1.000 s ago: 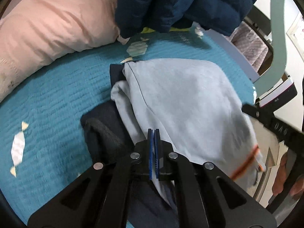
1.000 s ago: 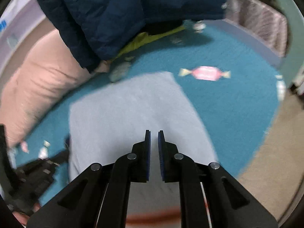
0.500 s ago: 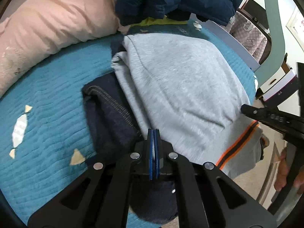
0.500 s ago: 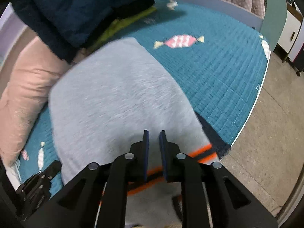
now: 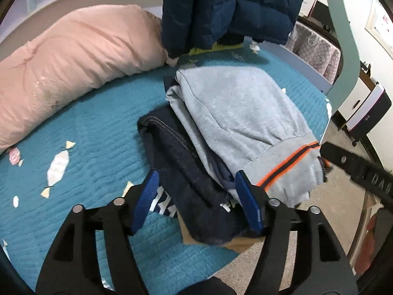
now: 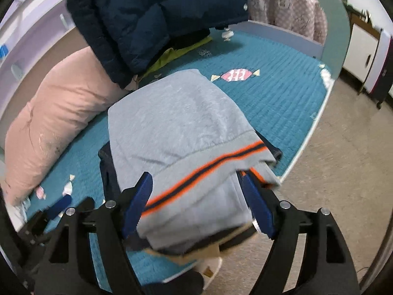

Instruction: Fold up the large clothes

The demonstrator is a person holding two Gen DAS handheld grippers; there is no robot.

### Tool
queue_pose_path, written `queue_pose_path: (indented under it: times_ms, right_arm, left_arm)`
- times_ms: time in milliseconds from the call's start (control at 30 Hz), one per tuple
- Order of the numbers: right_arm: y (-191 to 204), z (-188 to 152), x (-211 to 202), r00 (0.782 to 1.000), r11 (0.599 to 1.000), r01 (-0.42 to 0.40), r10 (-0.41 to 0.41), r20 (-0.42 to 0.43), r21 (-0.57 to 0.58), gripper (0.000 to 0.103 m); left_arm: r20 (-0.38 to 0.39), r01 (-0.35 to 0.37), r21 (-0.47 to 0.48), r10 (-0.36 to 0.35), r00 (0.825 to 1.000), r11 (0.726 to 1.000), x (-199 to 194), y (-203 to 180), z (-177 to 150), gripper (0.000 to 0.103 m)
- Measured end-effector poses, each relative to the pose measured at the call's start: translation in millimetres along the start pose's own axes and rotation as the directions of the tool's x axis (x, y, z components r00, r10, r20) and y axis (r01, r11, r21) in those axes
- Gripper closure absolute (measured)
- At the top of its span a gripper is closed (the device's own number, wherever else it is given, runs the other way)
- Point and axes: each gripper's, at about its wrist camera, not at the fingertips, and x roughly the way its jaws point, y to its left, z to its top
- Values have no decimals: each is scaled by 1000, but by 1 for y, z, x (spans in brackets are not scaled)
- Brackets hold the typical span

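Observation:
A folded light grey sweatshirt (image 5: 235, 113) with an orange and navy striped hem (image 6: 206, 167) lies on a dark navy garment (image 5: 176, 152) at the near edge of the teal bed cover (image 5: 86, 147). My left gripper (image 5: 196, 186) hovers over the navy garment's near end, its jaws opening, and the pads grip nothing. My right gripper (image 6: 196, 184) is also opening. The grey hem lies between its blue pads (image 6: 137, 204) without being pinched. Each gripper shows at the edge of the other's view: the right gripper (image 5: 356, 169), the left gripper (image 6: 59, 204).
A long pink pillow (image 5: 73, 56) lies at the back left of the bed. A navy puffer jacket (image 6: 152, 17) hangs over the far side, with a yellow-green cloth (image 6: 172, 54) under it. Beige floor (image 6: 331, 172) and a white cabinet (image 6: 361, 49) are on the right.
Both grippers went from shut to wide open and drew back toward the bed's near edge. The grey sweatshirt has been let go and now rests folded on the navy garment.

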Motion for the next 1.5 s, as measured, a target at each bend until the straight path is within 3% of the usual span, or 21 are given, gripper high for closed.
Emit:
queue_pose_path:
  times_ms: [300,600,700,933,1033,1167,1267,1500]
  right_arm:
    - [38,-47,-98,984,997,55,-46,172,-46,20]
    - [80,-106,-172,966,992,99,-75,249,-83,18]
    - [96,-125,-193,952,985,134,-98,292,-107,18]
    - [134,-168,-237,941,985,99,-46,337,-142,18]
    - [149,-184,-255,937,986,67,-10,350,-151,18]
    - [169,-201,-277,921,983,69,4,389,-173,17]
    - [178,-205,-286,915,980,72,11,403,-188,9]
    - [197,-220,-303,887,970,122,-12,461,-210,8]
  left_arm:
    - [113,-37,-10,37,993,999,-97,16,-28,24]
    - [181,-56,-92,72,981,994,-192,56,-80,20]
    - [207,-76,-96,95,974,992,-226,67,-101,20]
    - [274,-162,-84,179,945,983,-287,88,-142,14]
    - [283,-223,-84,237,929,971,-308,95,-157,14]
    - [292,-237,-108,259,921,965,-329,105,-173,14]
    - [292,-230,-132,259,921,964,-342,112,-180,14]
    - [303,-260,-165,300,905,951,-363,120,-184,13]
